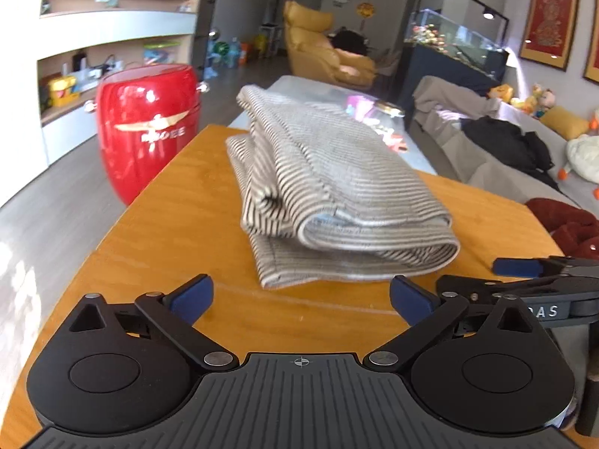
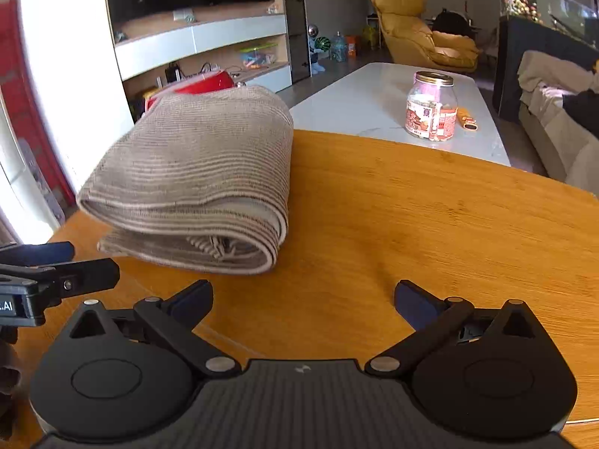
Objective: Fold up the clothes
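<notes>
Left gripper (image 1: 301,295) sits low over the desk, its blue-padded fingers (image 1: 192,293) spread wide with nothing between them. Same story for the right gripper (image 2: 303,299): released, empty, bare wood showing between its pads. In the left wrist view the right gripper pokes in from the side, just beside the garment's near corner, not touching it.

Just ahead of both lies the grey-and-white striped knit garment (image 1: 322,187), already doubled over into a thick bundle on the round honey-coloured wooden desk (image 1: 168,224). From the right wrist view the garment (image 2: 194,172) sits toward the desk (image 2: 411,224) edge, on the side away from the glass jar, with its rolled fold facing the camera.

Handling, as I judge it: soft, light, floppy knit with no stiffness, so any lifted corner will droop and the layers may slide apart. The polished wood looks slick, so a sideways push would likely skate the whole bundle rather than crease it. Best hold seems to be the stitched hem at the near edge, pinching all layers together, one gripper at each end of the fold.

Beyond the garment stands a glossy red barrel-shaped stool (image 1: 148,127), and on the white marble-topped coffee table (image 2: 374,101) past the desk, a clear glass jar with a metal lid (image 2: 432,106).
</notes>
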`<state>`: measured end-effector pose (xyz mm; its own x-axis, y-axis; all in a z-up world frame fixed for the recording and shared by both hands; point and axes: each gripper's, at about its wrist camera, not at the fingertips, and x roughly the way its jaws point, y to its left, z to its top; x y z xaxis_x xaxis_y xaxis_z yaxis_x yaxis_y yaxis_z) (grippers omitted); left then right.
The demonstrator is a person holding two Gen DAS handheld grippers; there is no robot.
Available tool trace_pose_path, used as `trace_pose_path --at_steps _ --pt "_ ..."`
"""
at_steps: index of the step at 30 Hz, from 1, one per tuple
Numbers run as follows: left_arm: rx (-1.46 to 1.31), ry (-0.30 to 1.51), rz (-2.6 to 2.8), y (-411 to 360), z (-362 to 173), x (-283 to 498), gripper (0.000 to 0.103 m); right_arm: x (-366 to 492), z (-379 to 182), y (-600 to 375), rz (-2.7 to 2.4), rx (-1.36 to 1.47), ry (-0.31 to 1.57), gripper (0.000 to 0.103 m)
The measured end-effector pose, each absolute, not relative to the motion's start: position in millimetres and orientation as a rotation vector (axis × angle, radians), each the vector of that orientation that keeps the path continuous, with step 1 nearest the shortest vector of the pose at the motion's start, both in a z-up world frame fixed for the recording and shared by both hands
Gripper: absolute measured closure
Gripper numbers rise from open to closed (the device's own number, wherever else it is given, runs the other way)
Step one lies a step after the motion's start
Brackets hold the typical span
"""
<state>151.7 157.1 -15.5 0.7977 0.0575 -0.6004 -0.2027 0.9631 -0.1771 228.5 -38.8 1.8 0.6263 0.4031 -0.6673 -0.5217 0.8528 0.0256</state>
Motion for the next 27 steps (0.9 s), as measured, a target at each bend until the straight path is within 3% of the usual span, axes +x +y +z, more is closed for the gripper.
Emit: trace_pose_path --at_steps 7,27 --pt "-0.058 0.694 0.267 110.2 -21.7 137.5 0.000 218.9 -1.1 -56.0 0.470 -0.169 0.693 0.000" --pt "-0.134 0.691 0.397 101.7 -20.9 158.2 0.000 226.6 -3.5 -65.7 0.503 -0.180 0.684 0.000"
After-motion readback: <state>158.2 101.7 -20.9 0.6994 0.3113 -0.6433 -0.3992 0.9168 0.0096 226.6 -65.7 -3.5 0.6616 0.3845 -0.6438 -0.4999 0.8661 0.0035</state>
